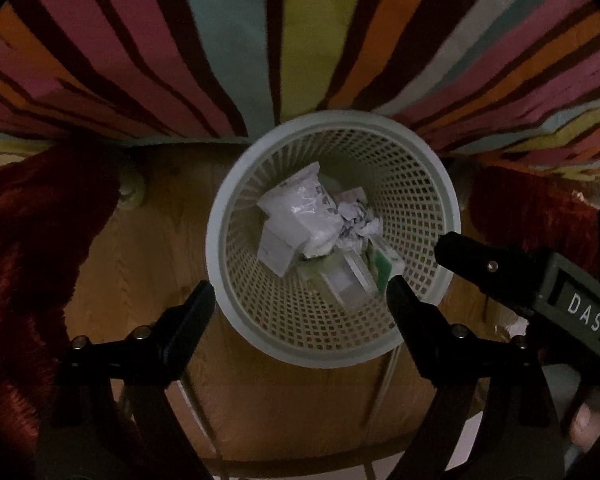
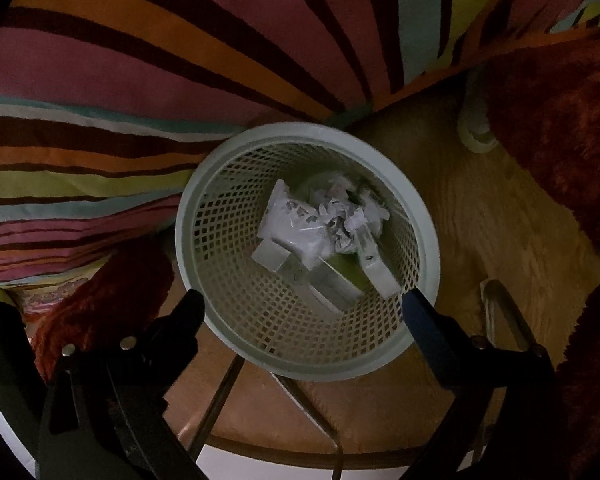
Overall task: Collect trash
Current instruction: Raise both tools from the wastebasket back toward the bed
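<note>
A striped bedcover (image 1: 300, 40) fills the upper half of both views, with dark red plush fabric (image 1: 32, 240) at the sides. Lower down lies a wooden floor (image 1: 140, 248). At center stands a pale mesh wastebasket (image 1: 228, 216), upright – inside it, a white plastic bag (image 1: 300, 216), crumpled paper (image 1: 360, 224) and small cartons (image 2: 332, 284). The left gripper (image 1: 300, 292) and right gripper (image 2: 304, 300) both hang over the basket, jaws spread wide, holding nothing.
</note>
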The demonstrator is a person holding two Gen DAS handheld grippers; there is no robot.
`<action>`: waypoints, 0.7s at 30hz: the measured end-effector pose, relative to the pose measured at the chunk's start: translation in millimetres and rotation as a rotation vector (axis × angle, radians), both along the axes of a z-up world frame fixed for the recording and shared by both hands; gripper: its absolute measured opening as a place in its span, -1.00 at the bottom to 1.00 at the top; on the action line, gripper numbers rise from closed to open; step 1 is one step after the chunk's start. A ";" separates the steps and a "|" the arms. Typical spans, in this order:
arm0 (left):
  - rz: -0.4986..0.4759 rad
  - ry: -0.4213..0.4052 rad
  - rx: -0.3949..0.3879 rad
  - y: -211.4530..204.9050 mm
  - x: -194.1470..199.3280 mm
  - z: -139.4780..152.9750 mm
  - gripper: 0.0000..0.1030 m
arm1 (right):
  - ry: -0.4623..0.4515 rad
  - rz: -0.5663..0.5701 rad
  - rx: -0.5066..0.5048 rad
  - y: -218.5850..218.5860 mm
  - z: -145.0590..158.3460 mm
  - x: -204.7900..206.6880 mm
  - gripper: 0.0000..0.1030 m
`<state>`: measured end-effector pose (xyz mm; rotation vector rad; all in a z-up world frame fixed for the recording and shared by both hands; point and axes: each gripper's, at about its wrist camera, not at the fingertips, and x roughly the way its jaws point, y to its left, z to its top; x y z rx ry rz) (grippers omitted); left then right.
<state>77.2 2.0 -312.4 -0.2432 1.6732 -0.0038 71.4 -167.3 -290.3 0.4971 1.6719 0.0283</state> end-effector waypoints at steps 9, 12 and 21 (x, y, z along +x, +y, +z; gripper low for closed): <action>-0.010 -0.157 0.057 3.2 2.7 36.7 0.66 | -0.173 0.097 -0.058 12.3 41.0 1.2 0.84; -0.038 -0.226 0.075 1.8 3.7 54.5 0.66 | -0.244 0.119 -0.075 12.9 59.4 1.7 0.84; -0.074 -0.427 0.139 8.7 2.0 107.5 0.66 | -0.440 0.130 -0.144 -1.6 112.7 2.6 0.84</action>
